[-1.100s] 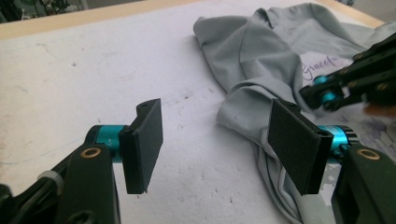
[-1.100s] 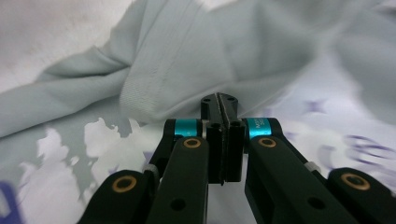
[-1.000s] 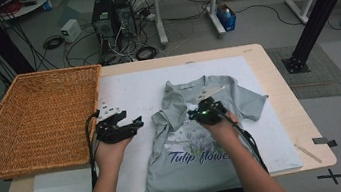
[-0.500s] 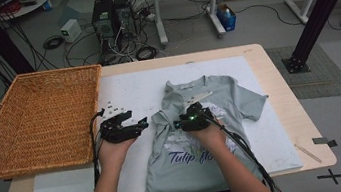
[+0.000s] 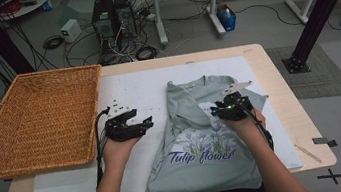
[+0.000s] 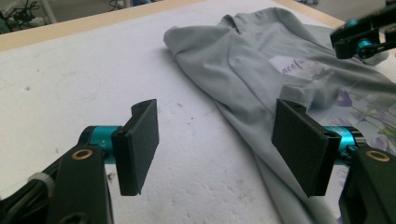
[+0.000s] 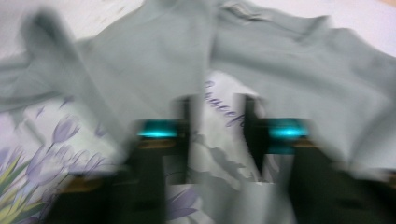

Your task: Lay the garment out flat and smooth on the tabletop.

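- T-shirt [image 5: 199, 137], grey-green with "Tulip flower" printed under purple blooms, lies on the white sheet [image 5: 142, 87] covering the table [image 5: 259, 58] in the high view, one side folded inward. My right gripper [image 5: 218, 109] hovers over its chest; my left gripper [image 5: 145, 125] hangs above the sheet beside it. A wicker basket [image 5: 35, 120] sits at the table's left.
- Left gripper view: my jaws stand wide apart over the sheet, nothing between them; the shirt's folded edge runs just past the far pad.
- Right gripper view, blurred: my jaws have just been opening, parted above the print, gripping nothing.
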Tool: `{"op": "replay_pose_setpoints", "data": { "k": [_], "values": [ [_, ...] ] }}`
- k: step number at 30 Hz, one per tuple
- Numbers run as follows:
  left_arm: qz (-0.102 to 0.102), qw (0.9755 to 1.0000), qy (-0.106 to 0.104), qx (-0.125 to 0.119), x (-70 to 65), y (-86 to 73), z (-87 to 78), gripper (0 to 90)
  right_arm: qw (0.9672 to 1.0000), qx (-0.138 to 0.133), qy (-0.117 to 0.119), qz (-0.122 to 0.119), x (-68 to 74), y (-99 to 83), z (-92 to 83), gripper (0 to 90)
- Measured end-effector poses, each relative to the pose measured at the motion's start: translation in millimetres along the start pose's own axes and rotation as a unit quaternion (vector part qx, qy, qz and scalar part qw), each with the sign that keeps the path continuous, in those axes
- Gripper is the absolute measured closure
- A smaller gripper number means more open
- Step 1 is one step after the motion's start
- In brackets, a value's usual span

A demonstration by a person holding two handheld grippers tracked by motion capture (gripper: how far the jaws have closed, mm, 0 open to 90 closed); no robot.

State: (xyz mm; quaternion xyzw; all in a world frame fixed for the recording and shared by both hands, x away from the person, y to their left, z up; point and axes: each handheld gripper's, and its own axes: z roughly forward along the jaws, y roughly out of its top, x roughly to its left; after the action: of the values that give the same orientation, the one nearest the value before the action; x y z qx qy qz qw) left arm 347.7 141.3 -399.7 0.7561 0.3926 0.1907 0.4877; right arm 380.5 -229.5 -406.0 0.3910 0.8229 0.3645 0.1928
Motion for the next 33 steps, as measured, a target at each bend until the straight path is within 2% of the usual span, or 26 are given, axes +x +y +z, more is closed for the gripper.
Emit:
{"op": "replay_pose_setpoints", "data": {
  "k": [1,4,6,8,9,10,12,14,17,19,20,22,23,24,28,31,33],
  "values": [
    [0.0,1.0,-0.001,0.001,-0.8,0.0,0.6,32.3,0.9999,-0.01,0.009,0.006,1.4,0.1,-2.3,58.9],
    [0.001,1.0,0.0,0.004,-2.7,0.6,1.7,32.3,0.9977,-0.036,0.05,-0.027,22.4,6.1,1.3,53.0],
    [0.002,1.0,0.0,0.003,-4.2,1.2,1.2,32.3,0.993,-0.047,0.094,-0.054,42.0,10.6,10.3,45.4],
    [0.004,1.0,-0.001,0.003,-4.7,1.7,-0.7,32.3,0.9878,-0.047,0.124,-0.081,58.9,14.5,21.2,44.4],
    [0.005,1.0,0.001,0.003,-4.8,1.8,-1.4,32.3,0.9857,-0.042,0.132,-0.096,66.6,15.0,28.2,44.5],
    [0.004,1.0,0.004,0.001,-5.0,1.9,-2.6,32.3,0.9855,-0.036,0.13,-0.102,69.4,14.7,33.1,49.5],
    [0.003,1.0,0.005,-0.001,-3.8,2.0,-4.8,32.3,0.9861,0.005,0.124,-0.111,72.9,11.5,43.7,67.3],
    [0.002,1.0,0.007,-0.001,-2.1,1.6,-6.3,32.3,0.986,0.019,0.122,-0.112,71.8,5.6,45.7,83.4],
    [-0.001,1.0,0.01,-0.001,-0.2,1.2,-6.5,32.3,0.9848,0.009,0.114,-0.131,72.9,-5.0,30.1,85.3],
    [-0.001,1.0,0.008,-0.004,-0.4,1.2,-5.9,32.3,0.9833,0.009,0.109,-0.146,73.3,-16.4,18.7,82.4],
    [-0.001,1.0,0.007,-0.003,-0.9,1.0,-5.1,32.3,0.9831,0.02,0.108,-0.146,73.9,-23.4,15.6,80.9],
    [-0.003,1.0,0.004,-0.002,-2.2,0.5,-3.3,32.3,0.9806,0.046,0.1,-0.162,72.3,-35.8,12.6,72.8],
    [-0.003,1.0,0.004,-0.002,-2.8,0.3,-2.5,32.3,0.9815,0.051,0.099,-0.156,69.6,-39.3,9.5,72.2],
    [-0.002,1.0,0.004,-0.001,-3.5,0.1,-2.3,32.3,0.9828,0.044,0.097,-0.151,64.6,-40.3,4.6,71.1],
    [-0.003,1.0,0.001,-0.003,-5.3,-0.4,-2.4,32.3,0.9939,-0.002,0.061,-0.092,38.1,-30.8,-14.6,66.8],
    [0.004,1.0,0.001,0.001,-6.3,0.2,-2.4,32.3,0.9982,0.002,0.04,-0.045,23.5,-23.6,-5.2,60.8],
    [0.005,1.0,0.0,0.001,-7.3,0.9,-1.7,32.3,0.9988,0.021,0.04,-0.02,17.5,-22.4,10.7,60.7]
  ]
}}
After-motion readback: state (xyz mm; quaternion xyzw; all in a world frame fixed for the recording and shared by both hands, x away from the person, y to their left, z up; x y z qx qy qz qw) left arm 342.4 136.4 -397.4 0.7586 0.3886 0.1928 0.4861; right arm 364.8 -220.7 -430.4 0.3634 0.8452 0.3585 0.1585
